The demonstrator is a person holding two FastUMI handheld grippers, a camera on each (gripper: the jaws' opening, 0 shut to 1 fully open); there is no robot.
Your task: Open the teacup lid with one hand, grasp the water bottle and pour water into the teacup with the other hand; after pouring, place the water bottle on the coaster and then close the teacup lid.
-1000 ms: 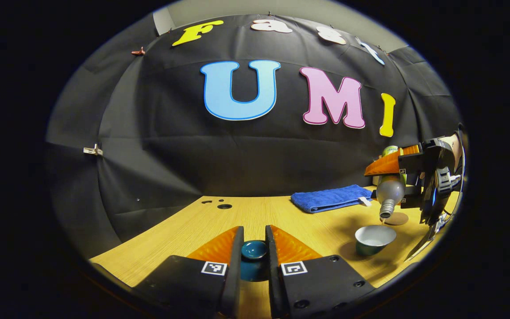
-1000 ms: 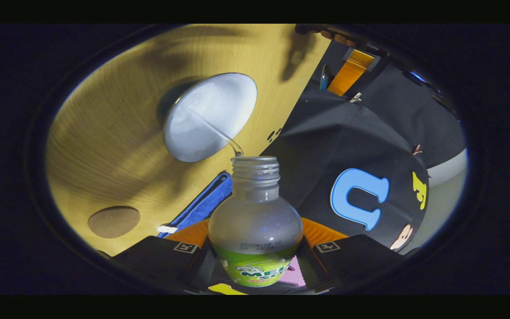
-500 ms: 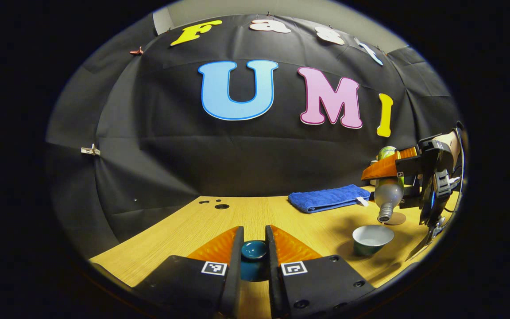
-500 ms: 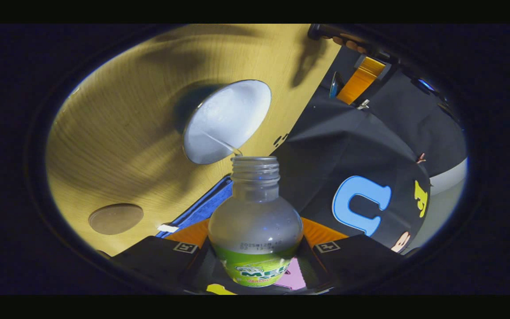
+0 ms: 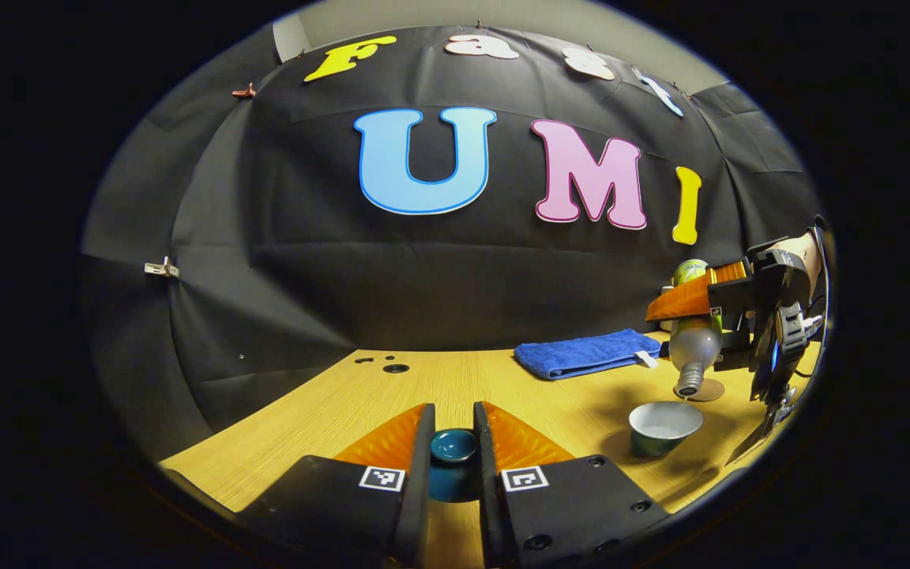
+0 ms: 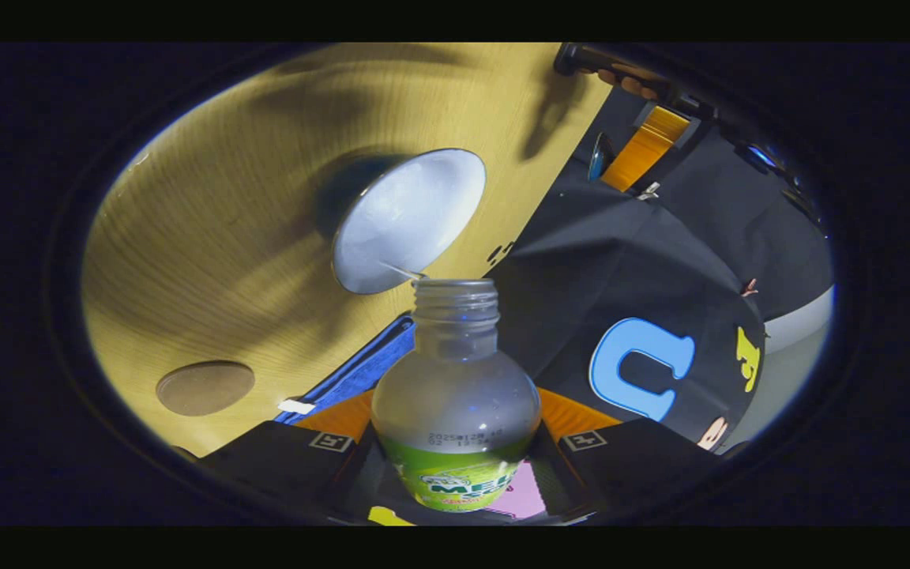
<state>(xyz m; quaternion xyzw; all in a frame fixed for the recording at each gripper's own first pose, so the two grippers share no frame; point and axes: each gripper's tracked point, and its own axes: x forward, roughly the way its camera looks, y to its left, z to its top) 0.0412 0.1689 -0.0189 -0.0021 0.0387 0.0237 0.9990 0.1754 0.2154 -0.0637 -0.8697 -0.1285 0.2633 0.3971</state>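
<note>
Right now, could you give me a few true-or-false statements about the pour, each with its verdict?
1. The right tongs hold the bottle tipped mouth-down over the cup. True.
2. The lid sits on the cup. False: it is held between the left tongs, away from the cup, which stands open.
3. The bottle stands on the coaster. False: the coaster is bare and the bottle is in the air.
4. A blue towel lies on the table behind the cup. True.
5. The bottle has its cap on. False: its threaded neck is open, and a thin stream leaves it.
</note>
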